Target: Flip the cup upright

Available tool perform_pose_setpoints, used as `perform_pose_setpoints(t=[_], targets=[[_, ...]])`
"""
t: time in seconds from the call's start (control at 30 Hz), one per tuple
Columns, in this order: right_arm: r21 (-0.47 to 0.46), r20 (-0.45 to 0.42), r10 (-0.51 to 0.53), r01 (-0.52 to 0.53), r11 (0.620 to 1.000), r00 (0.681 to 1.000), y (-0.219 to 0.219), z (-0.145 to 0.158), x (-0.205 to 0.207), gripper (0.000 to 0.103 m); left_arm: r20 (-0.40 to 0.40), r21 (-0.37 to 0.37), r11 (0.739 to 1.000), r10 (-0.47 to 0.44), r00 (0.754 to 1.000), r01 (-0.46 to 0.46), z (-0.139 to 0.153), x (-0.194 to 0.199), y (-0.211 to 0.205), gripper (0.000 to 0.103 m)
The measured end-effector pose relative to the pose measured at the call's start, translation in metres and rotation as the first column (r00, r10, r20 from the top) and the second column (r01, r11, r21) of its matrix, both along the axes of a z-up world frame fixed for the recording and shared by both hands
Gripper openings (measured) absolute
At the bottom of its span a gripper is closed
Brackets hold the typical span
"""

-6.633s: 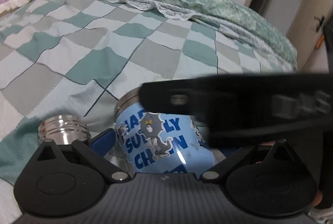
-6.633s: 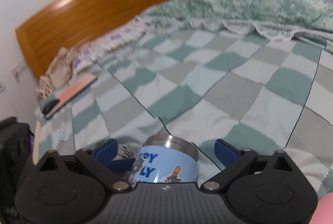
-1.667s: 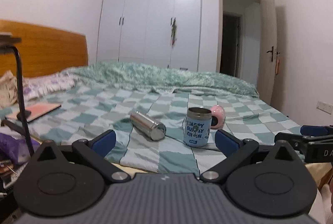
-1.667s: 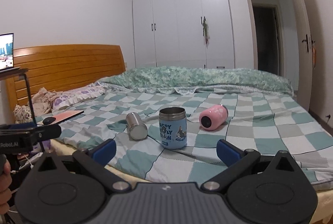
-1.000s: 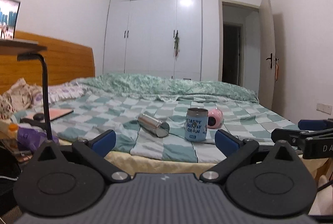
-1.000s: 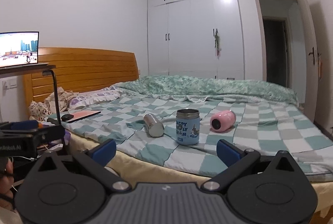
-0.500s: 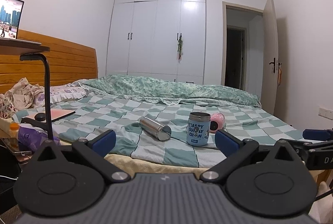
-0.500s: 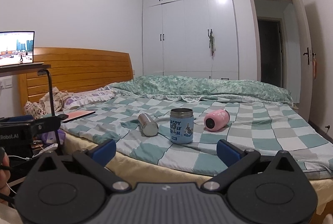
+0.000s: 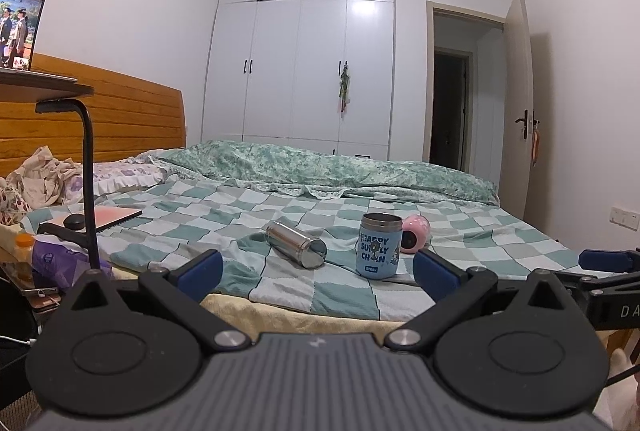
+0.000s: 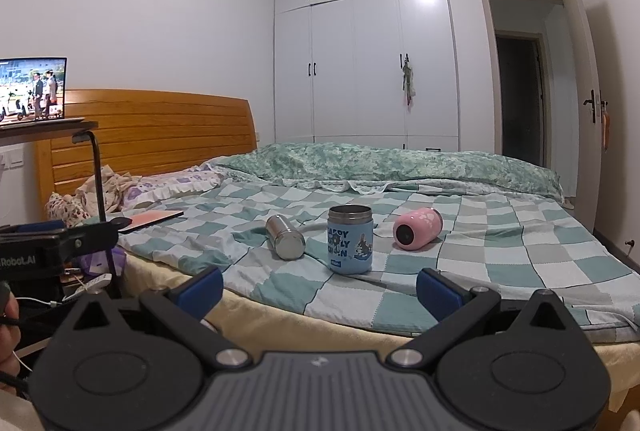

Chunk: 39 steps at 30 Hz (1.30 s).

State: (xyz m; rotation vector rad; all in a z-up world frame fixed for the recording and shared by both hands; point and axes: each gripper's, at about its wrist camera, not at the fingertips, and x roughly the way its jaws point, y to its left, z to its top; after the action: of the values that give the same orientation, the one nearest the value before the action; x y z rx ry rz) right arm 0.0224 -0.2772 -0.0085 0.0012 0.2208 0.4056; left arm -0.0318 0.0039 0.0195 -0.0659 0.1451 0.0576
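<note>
A blue cartoon-printed cup [image 9: 378, 246] [image 10: 350, 239] stands upright, mouth up, on the checked bedspread [image 9: 280, 283] near the bed's front edge. My left gripper [image 9: 318, 271] is open and empty, held well back from the bed. My right gripper [image 10: 320, 289] is open and empty too, also back from the bed. The cup sits far beyond both pairs of blue fingertips. The right gripper also shows at the right edge of the left wrist view [image 9: 608, 263].
A steel cup [image 9: 296, 244] [image 10: 285, 235] lies on its side left of the blue cup. A pink cup [image 9: 415, 233] [image 10: 417, 228] lies on its side to the right. A black lamp stand [image 9: 86, 183], a notebook [image 10: 152, 217] and a screen [image 10: 32, 93] are at left.
Both grippers have pulled back from the blue cup, which they left standing upright on the bed. In the last second the views shift only slightly.
</note>
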Motion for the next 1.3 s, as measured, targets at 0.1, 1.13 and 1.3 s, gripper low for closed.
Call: perform_pose_setpoints(t=[0.1, 1.13, 1.3], targets=[[0.002, -0.004, 0.000, 0.000, 1.000, 1.000, -0.0001, 0.0002, 0.0004, 0.103, -0.002, -0.002, 1.000, 0.001, 1.000, -0.001, -0.0001, 0.0005, -0.0004, 0.103], [-0.003, 0.006, -0.001, 0.001, 1.000, 1.000, 0.0000, 0.0011, -0.0009, 0.103, -0.006, -0.010, 1.000, 0.013, 1.000, -0.013, -0.0014, 0.0041, -0.0002, 0.103], [-0.003, 0.003, 0.000, 0.000, 1.000, 1.000, -0.0003, 0.0013, -0.0005, 0.103, -0.014, -0.012, 1.000, 0.011, 1.000, -0.011, -0.0013, 0.0054, -0.0009, 0.103]])
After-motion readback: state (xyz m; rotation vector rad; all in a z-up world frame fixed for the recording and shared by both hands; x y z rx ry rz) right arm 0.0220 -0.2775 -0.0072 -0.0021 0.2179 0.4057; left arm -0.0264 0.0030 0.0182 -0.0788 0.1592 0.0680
